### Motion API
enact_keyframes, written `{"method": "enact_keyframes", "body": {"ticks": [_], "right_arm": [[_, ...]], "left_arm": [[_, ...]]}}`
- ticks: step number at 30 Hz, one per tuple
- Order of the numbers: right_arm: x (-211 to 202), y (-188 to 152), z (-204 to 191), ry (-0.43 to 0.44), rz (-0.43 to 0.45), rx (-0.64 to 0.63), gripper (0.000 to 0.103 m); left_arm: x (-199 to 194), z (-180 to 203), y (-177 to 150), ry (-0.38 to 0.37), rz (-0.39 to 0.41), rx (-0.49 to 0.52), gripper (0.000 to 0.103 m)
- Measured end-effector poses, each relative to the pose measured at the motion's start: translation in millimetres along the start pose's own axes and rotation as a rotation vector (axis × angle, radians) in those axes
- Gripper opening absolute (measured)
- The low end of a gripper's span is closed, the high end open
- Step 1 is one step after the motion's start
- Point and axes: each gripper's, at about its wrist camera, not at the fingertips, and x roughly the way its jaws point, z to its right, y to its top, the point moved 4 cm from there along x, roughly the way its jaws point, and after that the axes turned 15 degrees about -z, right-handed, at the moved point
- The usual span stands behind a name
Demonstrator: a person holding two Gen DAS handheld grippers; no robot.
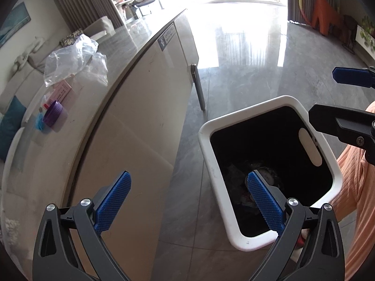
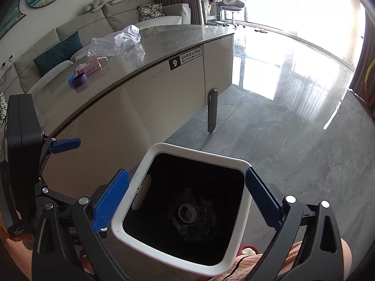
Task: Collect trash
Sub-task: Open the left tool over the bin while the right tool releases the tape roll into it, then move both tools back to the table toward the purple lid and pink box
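Fingers of the left gripper stood wide apart in the left wrist view, blue pads facing, nothing between them. One pad hung before the cream side of the counter, the other over the mouth of the white-rimmed trash bin. Bin stood on the grey tiled floor just beside the counter, black inside, with crumpled scraps at the bottom. On the counter top: crumpled clear plastic bag, pink box just beside it, purple lid nearer the camera. Right gripper entered from the right edge, fingers spread. Peach ribbed fabric showed at lower right.

Right wrist view: right gripper with fingers fully spread and empty, straddling the trash bin from above, one pad near each side of the rim, not pressing on it. A roll of tape lay at the bottom among dark scraps. Left gripper at the left edge. Clear plastic bag, pink box and purple lid lay on the counter, well apart from the bin. Grey sofa behind.
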Motion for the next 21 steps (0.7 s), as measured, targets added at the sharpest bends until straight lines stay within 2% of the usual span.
{"method": "enact_keyframes", "body": {"ticks": [12,16,21], "right_arm": [[-17,12,-12,0.008,0.066,-0.022,0.098],[-24,33,-31,0.013,0.111,-0.076,0.098],[-34,70,-63,0.002,0.193,-0.159,0.098]], "left_arm": [[-17,-24,-2,-0.004,0.044,-0.068,0.098],[-30,-47,5,0.007,0.081,-0.123,0.098],[-40,-94,16,0.032,0.115,-0.223,0.098]]}}
